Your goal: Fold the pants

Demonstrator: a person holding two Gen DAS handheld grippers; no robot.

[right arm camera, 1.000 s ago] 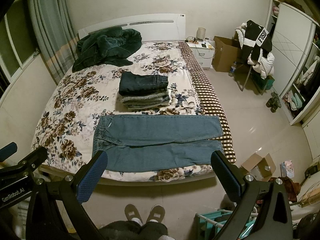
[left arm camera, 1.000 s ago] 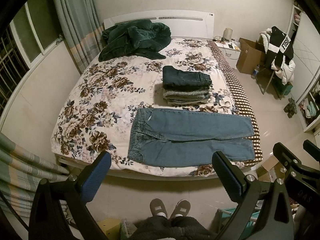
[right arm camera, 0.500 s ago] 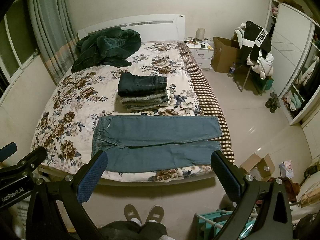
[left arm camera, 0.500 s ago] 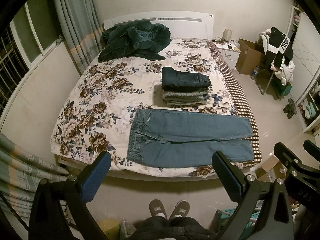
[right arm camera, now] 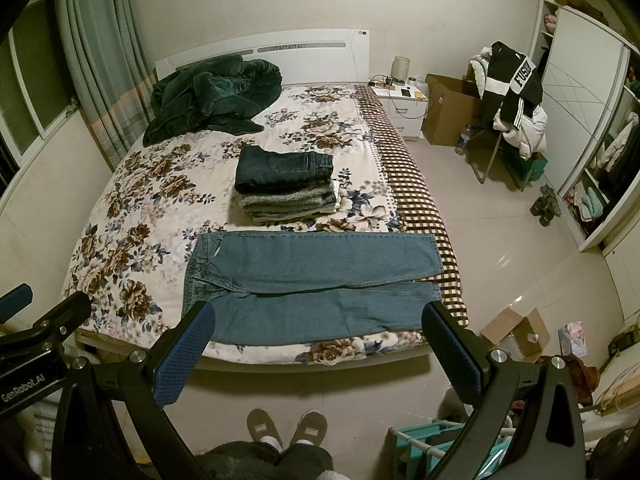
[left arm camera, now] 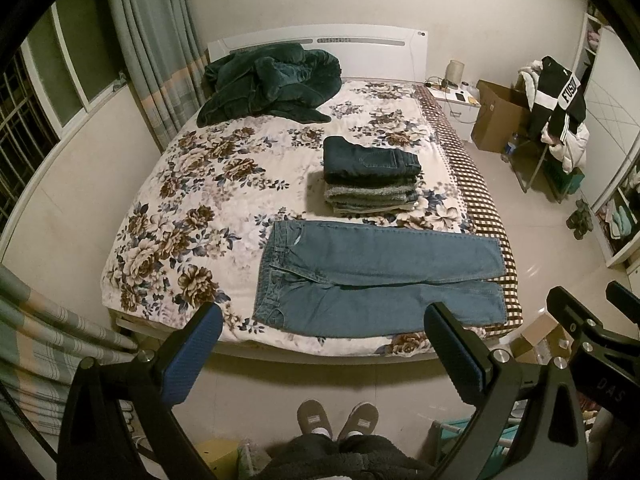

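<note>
Jeans (left arm camera: pixel 372 280) lie flat along the bed's (left arm camera: pixel 192 184) near edge, waistband toward the curtain side, legs toward the checkered border; left gripper (left arm camera: pixel 320 344) and right gripper (right arm camera: pixel 316 340) gape wide, empty.

Warm, dim indoor light falls from overhead, leaving a yellowish cast and soft shadows under the bed (left arm camera: pixel 280 354) edge. Glare spots shine on the tiled floor (right arm camera: pixel 508 264) to the right. Both fisheye views bend straight lines strongly and darken to black at the corners; the centre stays fairly sharp.
</note>
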